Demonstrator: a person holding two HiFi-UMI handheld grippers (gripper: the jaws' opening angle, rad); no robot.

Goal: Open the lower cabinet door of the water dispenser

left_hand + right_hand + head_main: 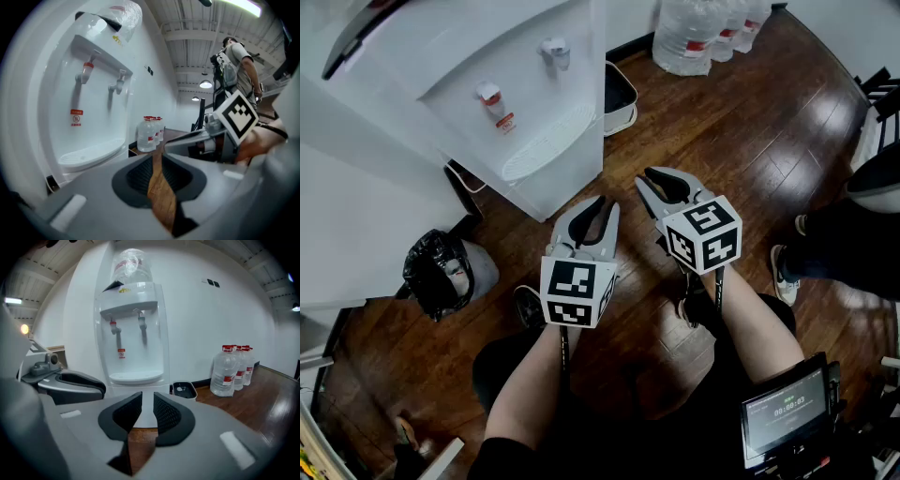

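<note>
Two grippers are held side by side over the wooden floor (750,141), near the foot of the water dispenser (525,103) and pointed slightly downward. From the head view alone, the jaw tips of the left gripper (602,204) and the right gripper (656,176) look almost joined. In each gripper view a narrow slit is shown between the ribbed pads, so both sets of jaws are slightly parted and nothing is held in either.

The lower cabinet door (136,387) is seen head-on only in the right gripper view. There it appears as a white front below the drip tray (135,377), partly covered by the jaws, and no opening is visible. In the head view this front is steeply foreshortened, and in the left gripper view the dispenser is seen from the side, off to the left.

Several water bottles (232,369) are lined up by the wall, and a small bin (183,390) is set beside the dispenser. A black rubbish bag (441,272) is shown only by the head view, and a standing person (234,65) only by the left gripper view.
</note>
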